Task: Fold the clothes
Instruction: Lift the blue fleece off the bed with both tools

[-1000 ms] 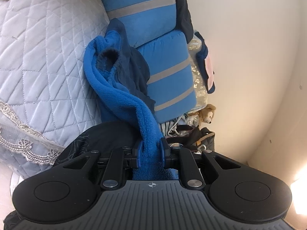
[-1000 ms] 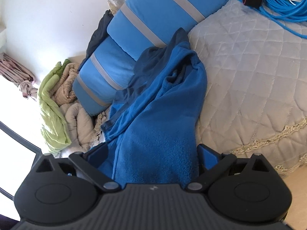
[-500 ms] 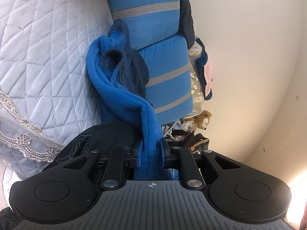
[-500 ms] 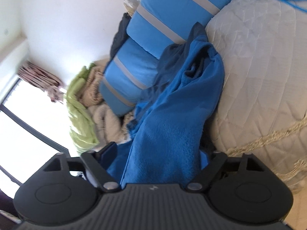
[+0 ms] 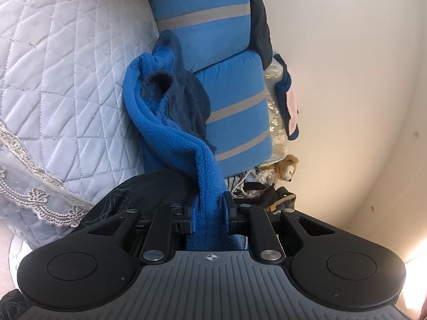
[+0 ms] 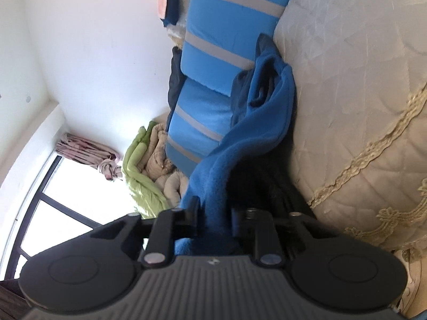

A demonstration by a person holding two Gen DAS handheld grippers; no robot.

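Observation:
A blue fleece garment with a dark navy lining trails from the quilted bed down to both grippers. In the left wrist view my left gripper is shut on a bunched strip of the fleece, which hangs taut from the bed edge. In the right wrist view my right gripper is shut on another part of the same blue fleece garment. A black garment lies under the fleece at the bed's edge; it appears again as the black garment in the right wrist view.
The quilted bedspread with lace trim fills one side. Blue cushions with grey stripes lean against the wall. A teddy bear and bags sit on the floor. Green and beige bedding is piled near a window.
The right gripper has closed from open onto the fleece and swung so the bed now stands to its right. The left gripper keeps its hold and has barely shifted.

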